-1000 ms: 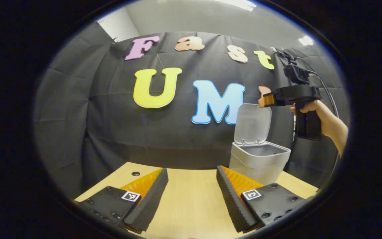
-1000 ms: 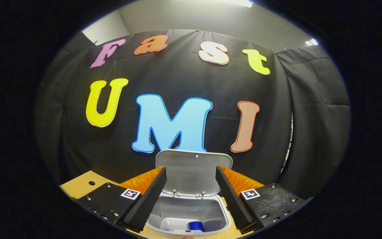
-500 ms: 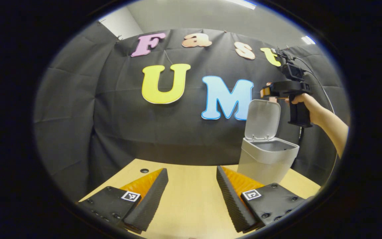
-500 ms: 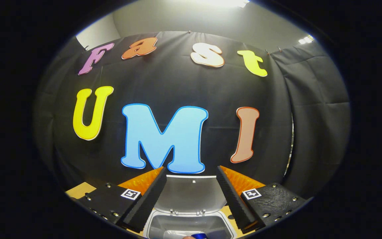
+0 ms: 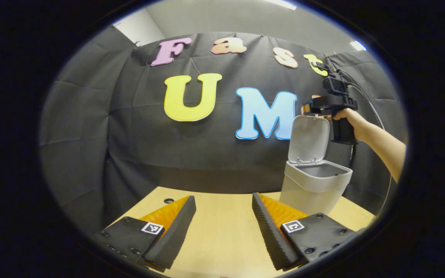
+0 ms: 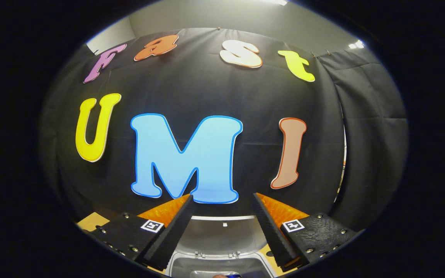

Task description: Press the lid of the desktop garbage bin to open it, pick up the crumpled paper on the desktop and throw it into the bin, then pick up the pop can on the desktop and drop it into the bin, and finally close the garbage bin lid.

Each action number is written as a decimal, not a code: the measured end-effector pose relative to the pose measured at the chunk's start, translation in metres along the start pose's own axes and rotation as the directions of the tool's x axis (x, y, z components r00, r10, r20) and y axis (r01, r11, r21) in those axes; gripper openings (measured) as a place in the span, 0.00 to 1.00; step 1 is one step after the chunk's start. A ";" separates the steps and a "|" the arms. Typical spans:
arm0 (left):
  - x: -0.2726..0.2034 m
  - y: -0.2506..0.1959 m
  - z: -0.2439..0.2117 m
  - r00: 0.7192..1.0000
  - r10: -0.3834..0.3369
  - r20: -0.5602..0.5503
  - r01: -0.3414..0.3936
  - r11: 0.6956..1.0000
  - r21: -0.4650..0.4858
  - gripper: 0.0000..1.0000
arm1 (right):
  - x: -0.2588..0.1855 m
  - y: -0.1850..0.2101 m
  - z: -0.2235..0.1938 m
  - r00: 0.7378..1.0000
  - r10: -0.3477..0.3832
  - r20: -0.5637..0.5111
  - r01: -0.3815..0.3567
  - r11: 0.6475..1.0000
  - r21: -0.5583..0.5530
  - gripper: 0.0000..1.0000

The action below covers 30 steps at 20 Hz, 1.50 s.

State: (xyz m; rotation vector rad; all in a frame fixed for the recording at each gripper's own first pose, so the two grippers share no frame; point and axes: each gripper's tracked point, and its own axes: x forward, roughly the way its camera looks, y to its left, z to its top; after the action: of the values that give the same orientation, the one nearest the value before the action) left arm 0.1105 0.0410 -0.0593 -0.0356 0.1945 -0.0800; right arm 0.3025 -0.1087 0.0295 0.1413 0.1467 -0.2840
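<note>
Nothing here reads as words or numbers that I can make out. Each pair of tongs carries small square black-and-white coded tags on its finger mounts, patterns rather than letters, seen in both the left gripper view and the right gripper view. The grey bin looks unmarked.

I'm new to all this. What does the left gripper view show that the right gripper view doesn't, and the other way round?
Left gripper view: the whole bin from the side, standing on the wooden table, and a hand holding the right tongs near the raised lid; the left tongs gape open up front. Right gripper view: a look from above, between the open right tongs, down the lid's inner face into the bin's mouth. Both: the open bin, the table, the black cloth wall.
</note>
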 end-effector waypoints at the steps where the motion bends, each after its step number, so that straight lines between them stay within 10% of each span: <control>1: 0.000 -0.002 0.001 1.000 -0.003 0.003 0.003 1.000 0.002 0.96 | -0.001 0.001 0.000 1.000 0.004 -0.003 -0.004 1.000 0.006 0.96; 30: -0.065 -0.035 0.000 0.998 0.027 0.056 -0.028 0.999 0.017 0.96 | -0.105 0.002 -0.078 0.989 0.114 -0.096 -0.108 0.992 0.067 0.96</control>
State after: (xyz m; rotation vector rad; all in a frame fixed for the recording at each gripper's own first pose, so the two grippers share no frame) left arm 0.0442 0.0120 -0.0458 -0.0171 0.1383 -0.0529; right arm 0.1936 -0.0665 -0.0293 0.2246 0.2288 -0.1701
